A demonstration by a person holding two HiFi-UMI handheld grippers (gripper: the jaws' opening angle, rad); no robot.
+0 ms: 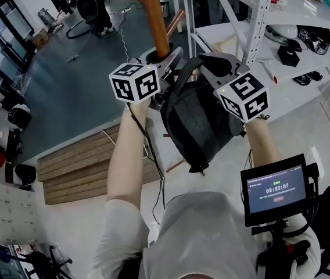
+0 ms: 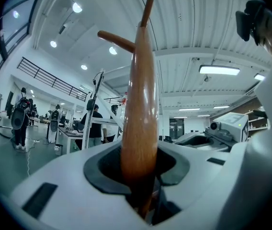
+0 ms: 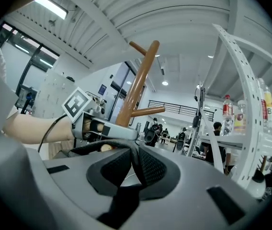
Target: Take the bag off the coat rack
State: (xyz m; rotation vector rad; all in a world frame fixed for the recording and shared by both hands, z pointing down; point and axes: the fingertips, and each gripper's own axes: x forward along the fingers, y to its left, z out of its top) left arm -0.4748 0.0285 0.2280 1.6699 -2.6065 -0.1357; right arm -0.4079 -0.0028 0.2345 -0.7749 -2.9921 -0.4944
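Note:
The brown wooden coat rack pole point(image 1: 155, 16) rises at the top middle of the head view. My left gripper point(image 1: 160, 56) is raised to it, and in the left gripper view the pole point(image 2: 140, 104) stands between the jaws, which sit close against both its sides. The dark grey bag point(image 1: 203, 127) hangs between my two forearms, right of the pole. My right gripper point(image 1: 203, 63) is shut on the bag's black strap point(image 3: 135, 164), which runs up between its pads. A side peg point(image 3: 148, 111) sticks out of the pole.
A white metal shelf rack point(image 1: 258, 16) with bottles point(image 3: 227, 111) and small items stands close on the right. A screen on a stand point(image 1: 275, 190) sits low right. Wooden boards point(image 1: 72, 167) lie on the floor at left. People stand at desks point(image 2: 90, 123) far off.

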